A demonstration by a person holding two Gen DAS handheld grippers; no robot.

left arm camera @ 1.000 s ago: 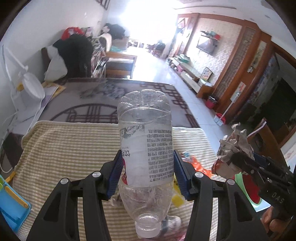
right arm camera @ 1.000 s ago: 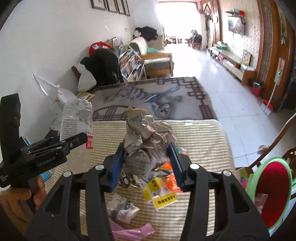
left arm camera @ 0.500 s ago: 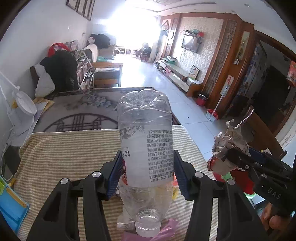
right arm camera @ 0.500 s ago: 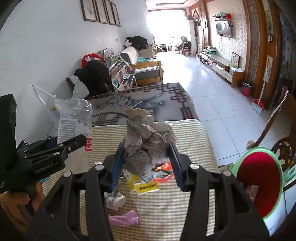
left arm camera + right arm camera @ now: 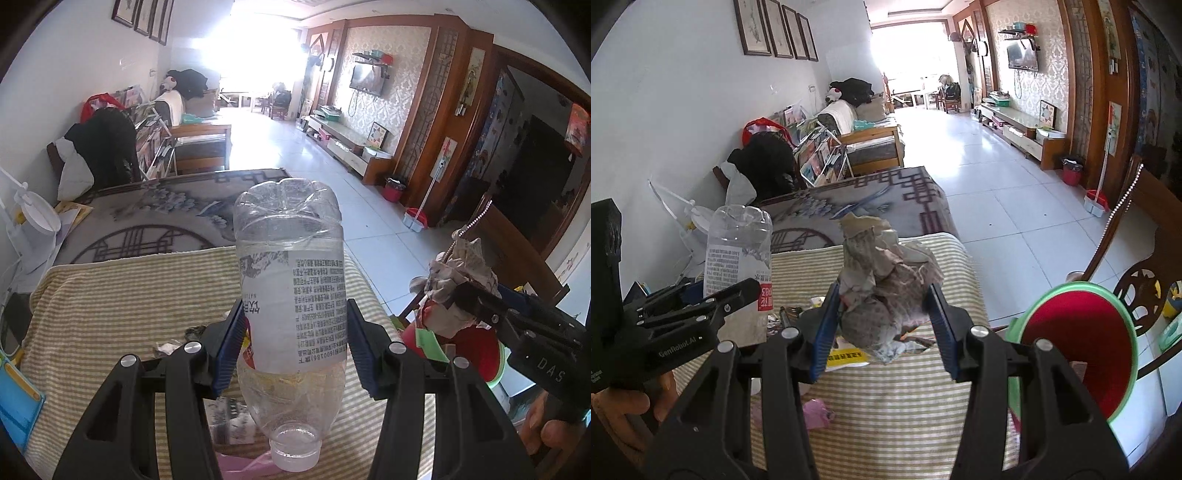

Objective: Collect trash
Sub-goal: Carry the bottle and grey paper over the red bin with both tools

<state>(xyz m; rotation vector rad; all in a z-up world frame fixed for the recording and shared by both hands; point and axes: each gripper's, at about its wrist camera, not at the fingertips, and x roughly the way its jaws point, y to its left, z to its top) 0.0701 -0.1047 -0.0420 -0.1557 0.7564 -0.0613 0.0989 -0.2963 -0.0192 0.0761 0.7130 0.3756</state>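
Observation:
My left gripper [image 5: 293, 345] is shut on a clear plastic bottle [image 5: 291, 295], held upside down with its cap toward me, above the striped table [image 5: 122, 306]. The bottle also shows in the right wrist view [image 5: 738, 243]. My right gripper [image 5: 882, 328] is shut on a crumpled paper wad [image 5: 882, 284], also seen in the left wrist view [image 5: 456, 284]. A red bin with a green rim [image 5: 1082, 343] stands to the right of the table. Loose trash lies on the cloth: a yellow label [image 5: 846, 356] and a pink wrapper [image 5: 816, 413].
A wooden chair [image 5: 1137, 280] stands behind the bin. A patterned rug-covered table [image 5: 857, 203] lies beyond the striped one. A blue item [image 5: 16, 398] sits at the left table edge. A white fan [image 5: 33, 218] stands on the left.
Both grippers have lifted and pulled back with their loads, and the view has tilted up. The red bin now shows larger at the right gripper's right side.

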